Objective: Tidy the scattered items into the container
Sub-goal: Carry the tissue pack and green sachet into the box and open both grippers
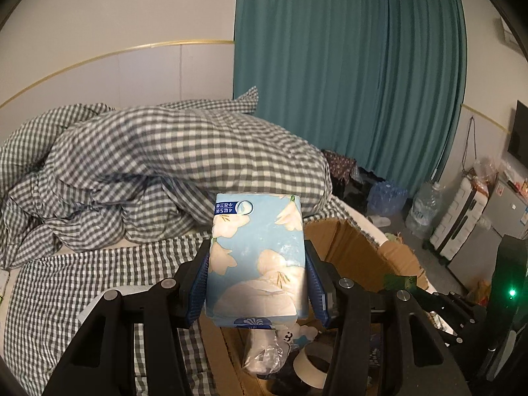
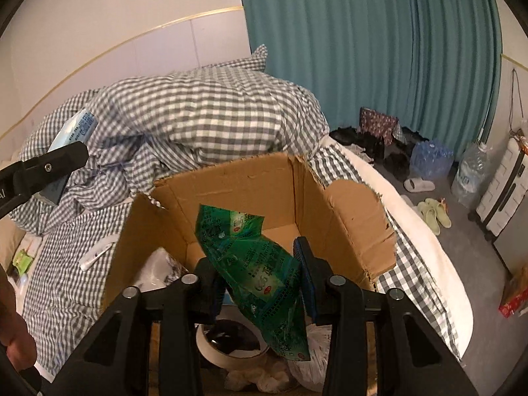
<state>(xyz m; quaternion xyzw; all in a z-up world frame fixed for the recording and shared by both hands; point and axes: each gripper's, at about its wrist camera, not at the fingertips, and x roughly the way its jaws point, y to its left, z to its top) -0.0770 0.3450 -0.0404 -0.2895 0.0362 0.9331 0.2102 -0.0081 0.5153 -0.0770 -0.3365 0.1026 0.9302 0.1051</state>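
Note:
My left gripper [image 1: 257,260] is shut on a light blue tissue pack [image 1: 257,257] with white flowers, held above the left rim of the cardboard box [image 1: 349,247]. The pack also shows in the right wrist view [image 2: 74,132], held up at the far left. My right gripper [image 2: 260,264] is shut on a crumpled green packet [image 2: 254,264] and holds it over the open cardboard box [image 2: 333,217]. Inside the box lie a tape roll [image 2: 231,343] and white plastic bags [image 2: 310,373].
The box stands on a bed with a grey checked sheet [image 2: 66,264] and a heaped checked duvet [image 2: 204,115]. A white stick-like item [image 2: 97,255] and a small green item [image 2: 23,259] lie on the sheet left of the box. Water bottles, slippers and a suitcase are on the floor at right.

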